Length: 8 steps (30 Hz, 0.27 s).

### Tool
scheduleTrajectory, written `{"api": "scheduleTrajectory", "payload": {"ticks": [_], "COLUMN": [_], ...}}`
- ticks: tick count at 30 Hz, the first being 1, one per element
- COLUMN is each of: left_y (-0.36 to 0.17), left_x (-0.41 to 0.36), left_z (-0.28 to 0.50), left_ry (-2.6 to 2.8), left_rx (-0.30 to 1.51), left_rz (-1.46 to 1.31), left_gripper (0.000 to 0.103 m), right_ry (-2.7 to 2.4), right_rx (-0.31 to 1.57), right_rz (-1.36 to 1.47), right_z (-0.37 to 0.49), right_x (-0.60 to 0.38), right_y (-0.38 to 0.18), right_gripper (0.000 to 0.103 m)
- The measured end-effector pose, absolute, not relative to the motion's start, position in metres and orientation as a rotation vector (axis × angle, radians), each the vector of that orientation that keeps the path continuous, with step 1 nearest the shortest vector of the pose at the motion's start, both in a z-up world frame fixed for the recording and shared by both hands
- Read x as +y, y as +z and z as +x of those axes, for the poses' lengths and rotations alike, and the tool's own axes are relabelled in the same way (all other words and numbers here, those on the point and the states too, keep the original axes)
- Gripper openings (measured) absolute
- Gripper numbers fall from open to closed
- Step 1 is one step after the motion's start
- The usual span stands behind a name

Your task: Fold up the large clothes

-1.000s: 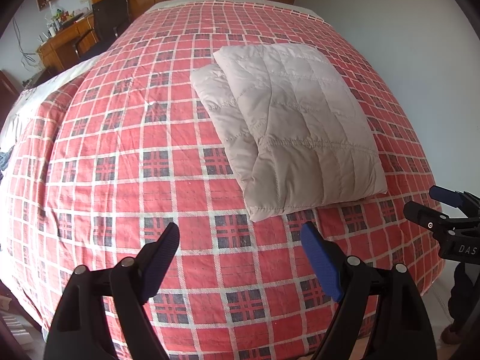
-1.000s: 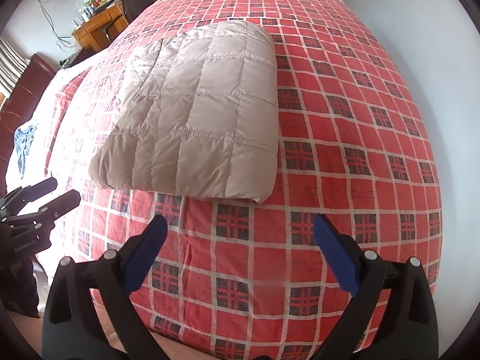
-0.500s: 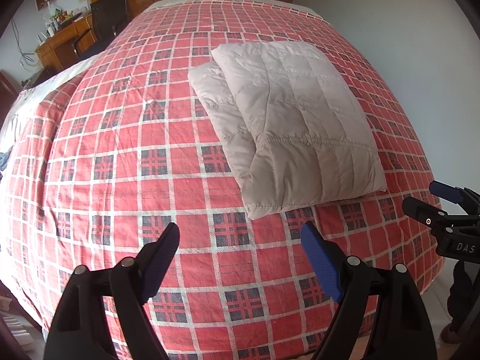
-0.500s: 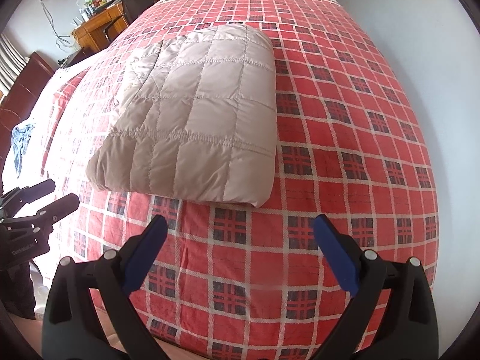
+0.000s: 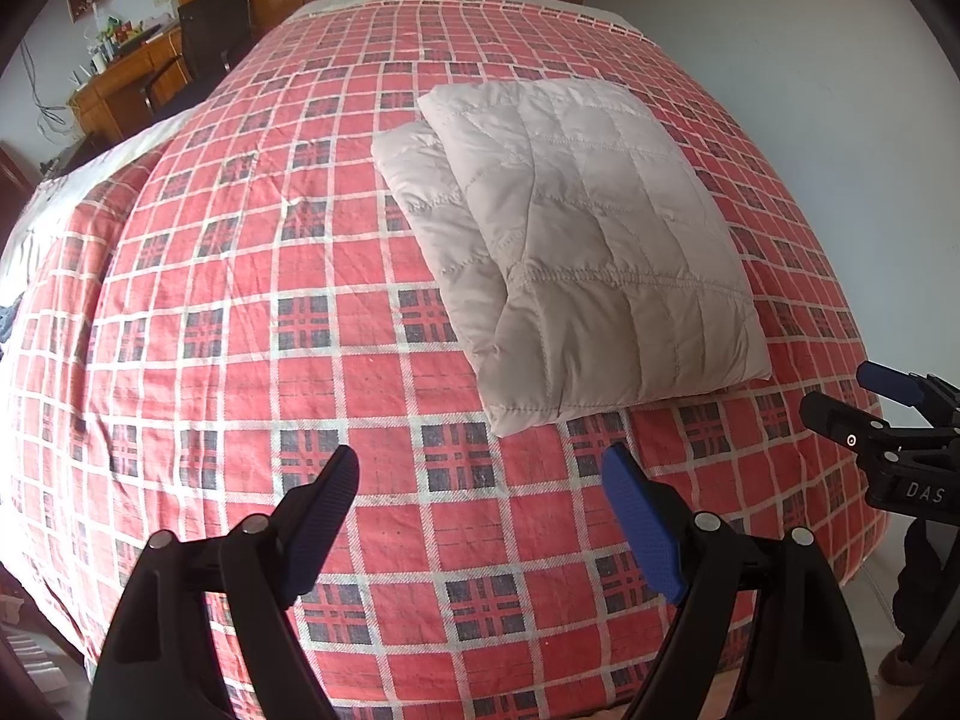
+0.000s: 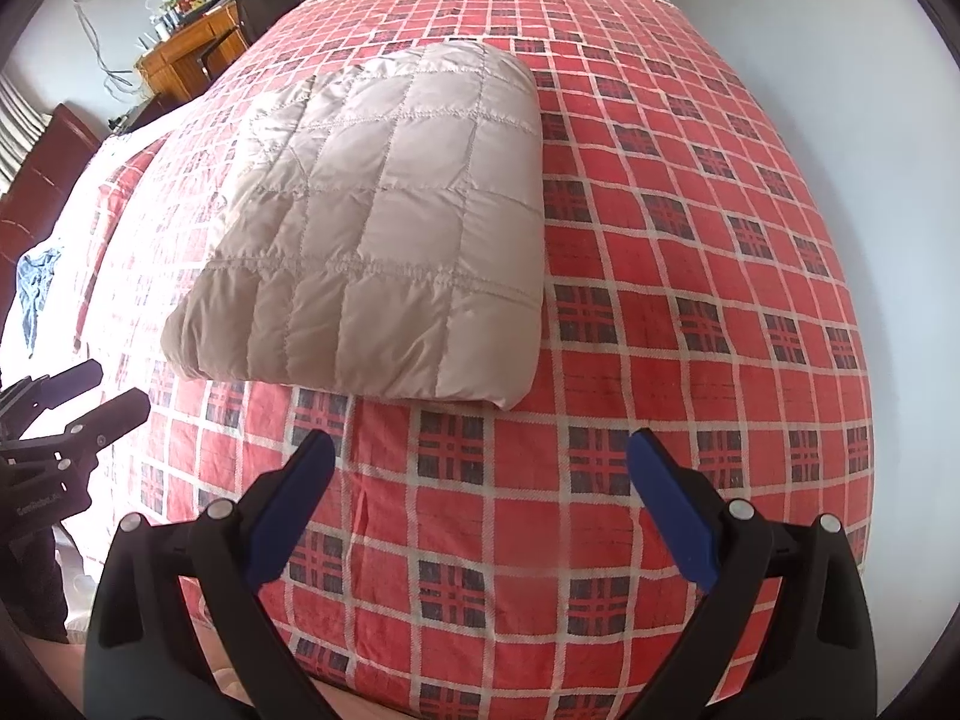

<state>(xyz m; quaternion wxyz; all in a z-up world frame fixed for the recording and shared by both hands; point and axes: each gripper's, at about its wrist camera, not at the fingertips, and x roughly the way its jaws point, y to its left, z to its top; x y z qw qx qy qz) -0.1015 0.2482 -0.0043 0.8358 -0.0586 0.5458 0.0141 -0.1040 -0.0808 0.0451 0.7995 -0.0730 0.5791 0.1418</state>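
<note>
A beige quilted garment (image 5: 576, 252) (image 6: 384, 252) lies folded into a thick rectangle on a bed with a red plaid cover (image 5: 240, 312) (image 6: 690, 300). A narrower folded layer sticks out along its left side in the left wrist view. My left gripper (image 5: 480, 480) hovers open over the bed's near edge, short of the garment's near corner, with nothing between its fingers. My right gripper (image 6: 480, 468) is open too, just in front of the garment's near edge, empty. Each gripper shows at the side of the other's view: right gripper (image 5: 864, 396), left gripper (image 6: 102, 390).
A white wall (image 5: 810, 60) runs along the bed's right side. A wooden desk (image 5: 114, 84) with clutter and a dark chair (image 5: 216, 24) stand at the far left, with wooden wardrobes behind. A blue cloth (image 6: 36, 282) lies on the white sheet at the left.
Both grippers have drifted slightly; the garment sits a little lower and closer in the right wrist view. The garment itself has not moved, and both grippers stay open.
</note>
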Motion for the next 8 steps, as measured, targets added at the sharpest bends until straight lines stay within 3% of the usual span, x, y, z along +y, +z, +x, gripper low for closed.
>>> {"api": "scheduleTrajectory", "payload": {"ticks": [8], "left_y": [-0.0045], "left_x": [0.2487], "left_z": [-0.1014], "left_ry": [0.028], "left_rx": [1.156], "left_rz": [-0.124], "left_gripper": [0.083], "right_ry": [0.305], "right_rx": [1.263], "right_rz": [-0.133], "right_z": [-0.1014], "right_x": [-0.0847], "right_y": [0.0424], "right_gripper": [0.097]}}
